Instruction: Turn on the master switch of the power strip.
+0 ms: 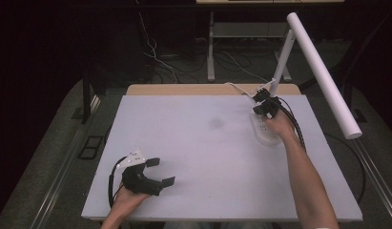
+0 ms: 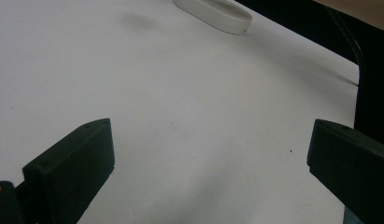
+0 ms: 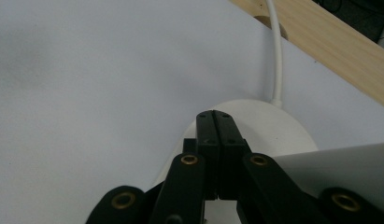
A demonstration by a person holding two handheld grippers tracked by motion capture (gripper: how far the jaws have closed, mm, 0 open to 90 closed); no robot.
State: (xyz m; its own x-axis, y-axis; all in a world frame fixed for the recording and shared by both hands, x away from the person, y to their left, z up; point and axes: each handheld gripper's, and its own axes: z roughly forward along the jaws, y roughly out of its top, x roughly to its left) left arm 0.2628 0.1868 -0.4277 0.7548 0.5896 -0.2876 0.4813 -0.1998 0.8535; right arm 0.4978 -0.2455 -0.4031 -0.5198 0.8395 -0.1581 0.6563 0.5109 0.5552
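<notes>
Where the high view looks down on the white tabletop (image 1: 203, 157), a white desk lamp with an oval base (image 1: 264, 130) stands near the far right corner, its tube head (image 1: 323, 74) slanting over the right edge. The right gripper (image 1: 266, 109) sits over that base; the left gripper (image 1: 161, 171), well apart from the lamp near the front left, has its jaws spread.

In the left gripper view, both black jaws stand wide over bare tabletop, the lamp base ahead.

In the right gripper view, the jaws are pressed together above the base, with nothing seen between them, and a white cord (image 3: 276, 56) leaves the base toward the wooden table edge (image 3: 330, 44).
</notes>
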